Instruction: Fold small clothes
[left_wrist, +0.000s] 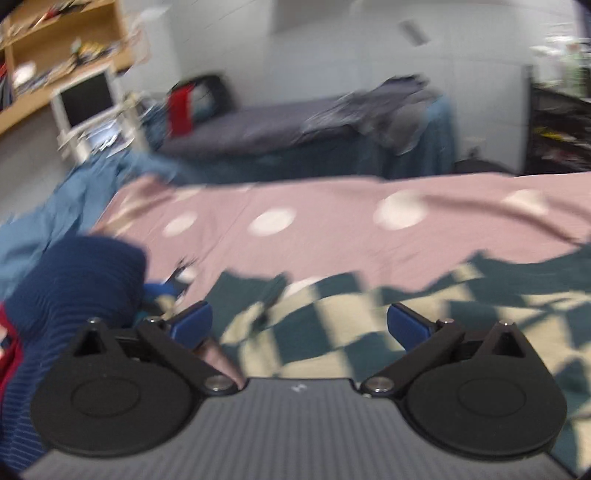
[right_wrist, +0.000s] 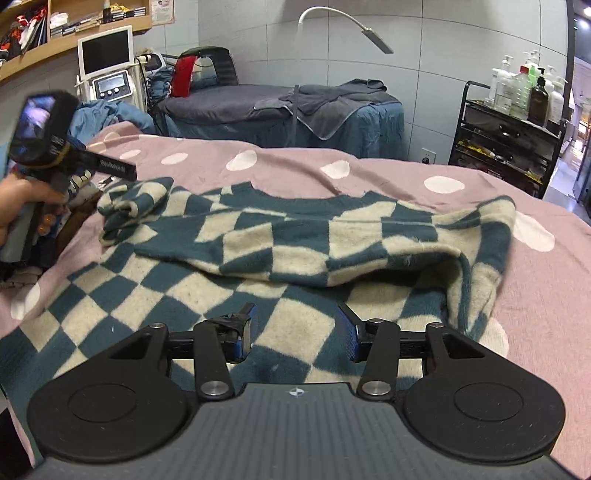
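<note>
Lying half-folded on the pink dotted bedsheet (right_wrist: 406, 166), the teal-and-cream checkered knit sweater (right_wrist: 295, 236) risks bunching: left gripper (left_wrist: 299, 325) and right gripper (right_wrist: 295, 328) both gape wide (nothing held).

The left wrist view is blurred. At the bottom of the frame the left gripper (left_wrist: 299, 325) has its blue fingertips (left_wrist: 192, 323) spread wide with nothing between them. Beyond them lies a green-and-cream checked sweater (left_wrist: 369, 317) on a pink sheet with white dots (left_wrist: 332, 221). At lower left sits a heap of dark blue striped cloth (left_wrist: 74, 288). A grey-covered bed (left_wrist: 277, 125) stands against the far wall, and wooden shelves (left_wrist: 66, 48) fill the upper left.
</note>
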